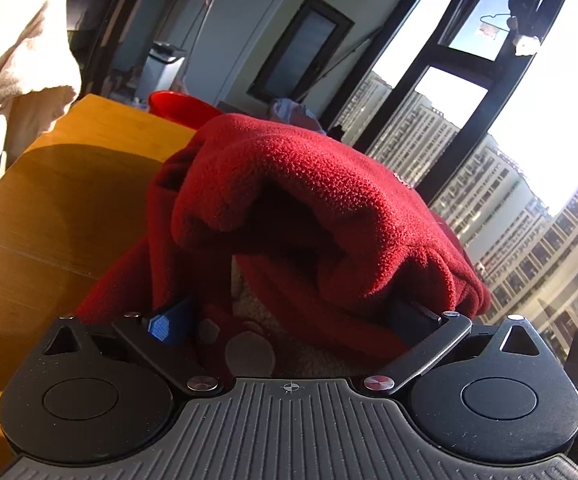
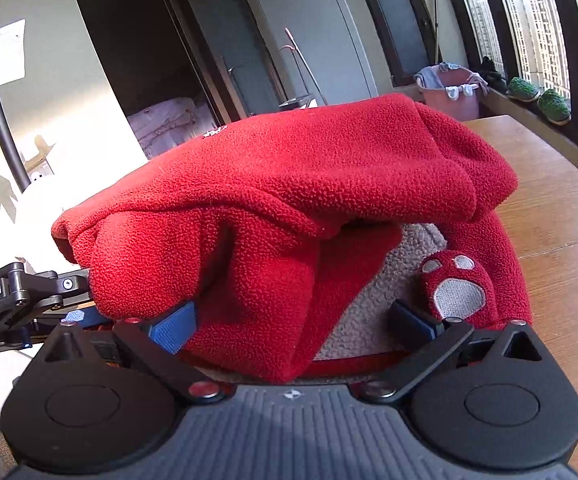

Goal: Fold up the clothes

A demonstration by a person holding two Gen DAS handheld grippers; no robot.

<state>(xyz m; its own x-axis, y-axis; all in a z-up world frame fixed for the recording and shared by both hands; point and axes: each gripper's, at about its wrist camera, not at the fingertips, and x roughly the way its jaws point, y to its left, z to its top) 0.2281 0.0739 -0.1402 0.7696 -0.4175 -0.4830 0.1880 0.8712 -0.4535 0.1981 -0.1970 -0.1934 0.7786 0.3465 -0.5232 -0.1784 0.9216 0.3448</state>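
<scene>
A red fleece garment (image 2: 289, 184) lies bunched on the wooden tabletop (image 2: 561, 216), reaching its near edge. The right gripper (image 2: 293, 320) stands spread wide, fleece between its fingers but unpinched. The left gripper (image 1: 289, 316) looks equally wide, fleece draped over its fingers.

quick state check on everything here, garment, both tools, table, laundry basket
red fleece garment: bunched in a heap on the table, grey lining and paw patch showing
left tool: open, fleece draped over its fingers
right tool: open wide, fleece lying between its fingers
wooden table: bearing the garment
pink laundry basket: clothes hung over its rim
</scene>
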